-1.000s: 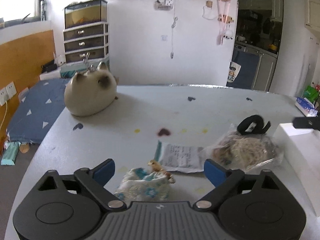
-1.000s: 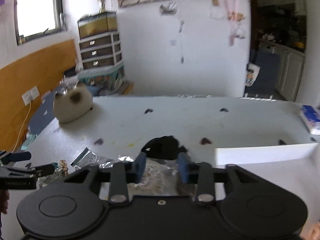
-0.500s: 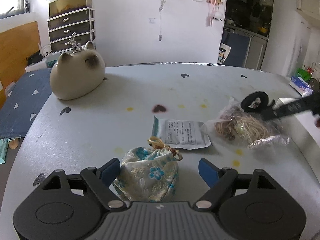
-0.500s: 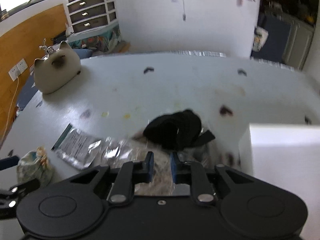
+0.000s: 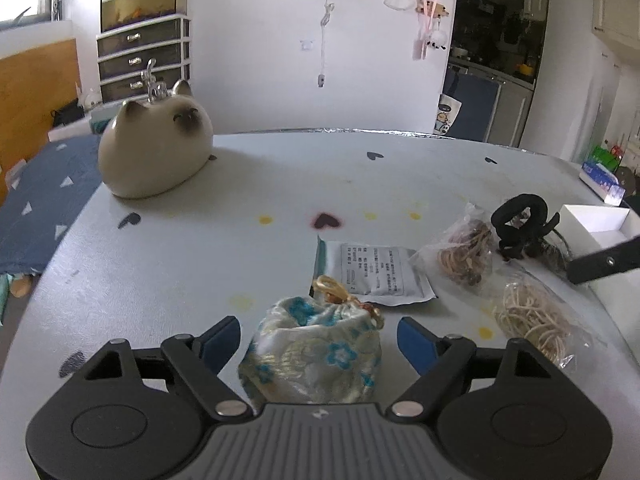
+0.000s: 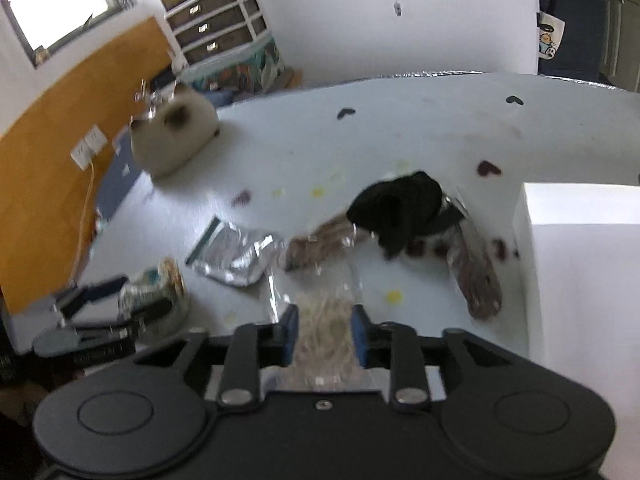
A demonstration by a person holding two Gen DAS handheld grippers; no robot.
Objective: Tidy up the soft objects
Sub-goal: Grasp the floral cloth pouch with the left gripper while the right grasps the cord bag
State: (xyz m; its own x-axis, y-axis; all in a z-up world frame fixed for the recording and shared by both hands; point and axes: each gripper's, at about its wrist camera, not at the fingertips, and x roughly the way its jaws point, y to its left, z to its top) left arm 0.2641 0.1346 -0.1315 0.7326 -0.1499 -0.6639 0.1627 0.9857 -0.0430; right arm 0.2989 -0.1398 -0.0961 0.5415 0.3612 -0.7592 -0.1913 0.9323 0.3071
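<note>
Left tool (image 5: 319, 338) is spread wide, fingers either side of the floral pouch (image 5: 316, 354) without touching it; the pouch sits on the desk (image 5: 248, 184) right at the tool's base, gold cord bunched on top. Right tool (image 6: 325, 334) has its fingers part way in, flanking a clear bag of pale bands (image 6: 326, 320); the right wrist view is blurred, so whether the pads press the bag cannot be told.

Around the pouch: a foil packet (image 5: 376, 274) with printed label lies just behind it, touching or nearly so. Right of that, a clear bag of brown bands (image 5: 464, 256), then a black hair clip (image 5: 520, 224) resting on the bags. The pale band bag (image 5: 532, 320) lies near the desk's right edge. A white box (image 5: 600, 220) stands at the far right, just beside the clip; from the right wrist view another bag (image 6: 476, 276) of dark bands lies against the box wall (image 6: 580, 280).

A cat figure (image 5: 154, 152) sits far left at the back, well apart from everything. Nothing lies between the left tool and the pouch.
</note>
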